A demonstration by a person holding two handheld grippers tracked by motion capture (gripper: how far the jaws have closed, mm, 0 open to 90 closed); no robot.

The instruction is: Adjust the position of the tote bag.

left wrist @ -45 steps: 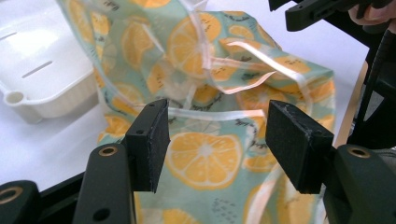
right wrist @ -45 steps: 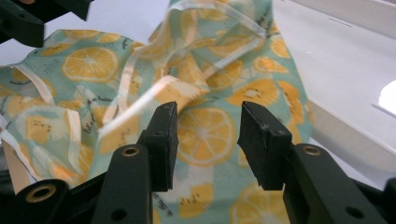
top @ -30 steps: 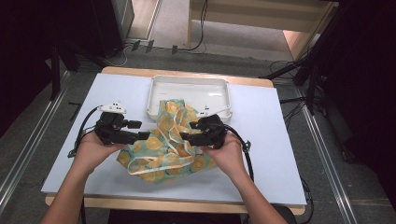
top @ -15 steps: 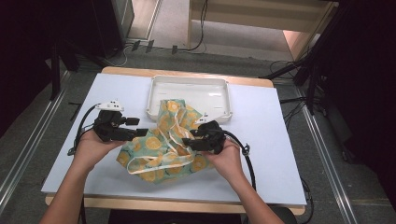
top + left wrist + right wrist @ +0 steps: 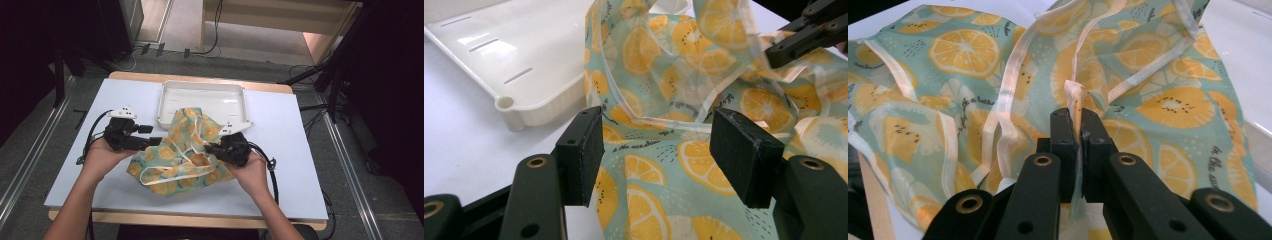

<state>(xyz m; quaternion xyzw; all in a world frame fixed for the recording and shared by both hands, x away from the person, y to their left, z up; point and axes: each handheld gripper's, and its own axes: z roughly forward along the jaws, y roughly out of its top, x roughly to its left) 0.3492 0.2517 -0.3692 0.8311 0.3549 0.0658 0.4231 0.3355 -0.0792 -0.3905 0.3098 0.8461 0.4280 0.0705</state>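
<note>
A teal cloth (image 5: 172, 152) printed with orange slices and edged with cream straps lies crumpled mid-table, its far corner draped over the tray. My right gripper (image 5: 210, 148) is at the cloth's right side. Its jaws have just been closing, and in the right gripper view the right gripper (image 5: 1077, 125) pinches an upright fold of the cloth (image 5: 968, 50) with a cream edge. My left gripper (image 5: 156, 141) rests at the cloth's left edge. In the left gripper view the left gripper (image 5: 656, 150) stands open, with the cloth (image 5: 664, 60) lying beyond its pads. The right gripper (image 5: 796, 40) shows at the top right.
A white plastic tray (image 5: 200, 86) stands at the back middle of the table, its near rim under the cloth; it is also the tray (image 5: 499, 50) at the upper left. The white tabletop (image 5: 300, 150) has bare room at both sides. Cables trail from both grippers.
The right gripper's jaws went from wide apart to shut on a fold of the cloth, and that hand slid slightly toward the person. The left gripper kept still.
</note>
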